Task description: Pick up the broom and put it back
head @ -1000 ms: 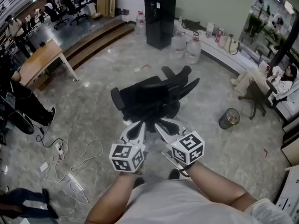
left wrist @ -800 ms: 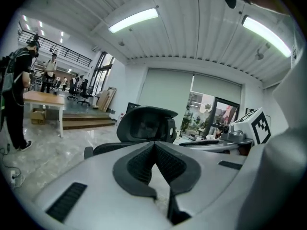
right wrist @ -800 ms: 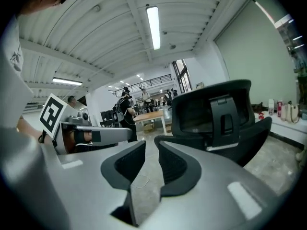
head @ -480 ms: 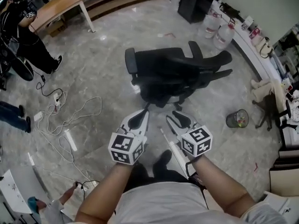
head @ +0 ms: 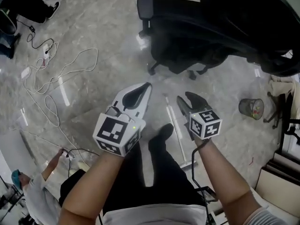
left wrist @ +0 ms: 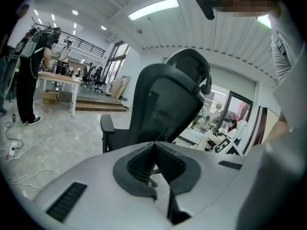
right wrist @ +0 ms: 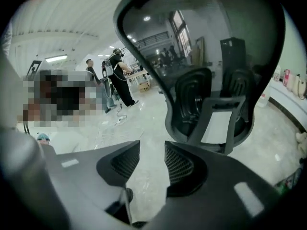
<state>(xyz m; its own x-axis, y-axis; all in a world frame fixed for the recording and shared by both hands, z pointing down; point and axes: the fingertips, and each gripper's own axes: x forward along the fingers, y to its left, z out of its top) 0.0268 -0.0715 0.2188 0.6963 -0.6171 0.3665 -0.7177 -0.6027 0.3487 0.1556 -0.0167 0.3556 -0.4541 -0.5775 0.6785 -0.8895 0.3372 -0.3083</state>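
Note:
The broom lies flat on the marble floor in the head view, its pale handle running from between the two grippers down towards my feet. My left gripper hovers to the left of the handle's far end, its jaws together with nothing in them; in the left gripper view the pads meet at the tips. Just right of the handle, above the floor, is my right gripper. Its jaws are opening, and the right gripper view shows only bare floor in the gap.
A black office chair stands close ahead, filling both gripper views. White cables trail over the floor at left. A mesh bin stands at right. A person crouches at lower left.
Both grippers have dropped towards the floor and the view has tipped down. The right jaws have spread apart. The broom handle now lies between the grippers.

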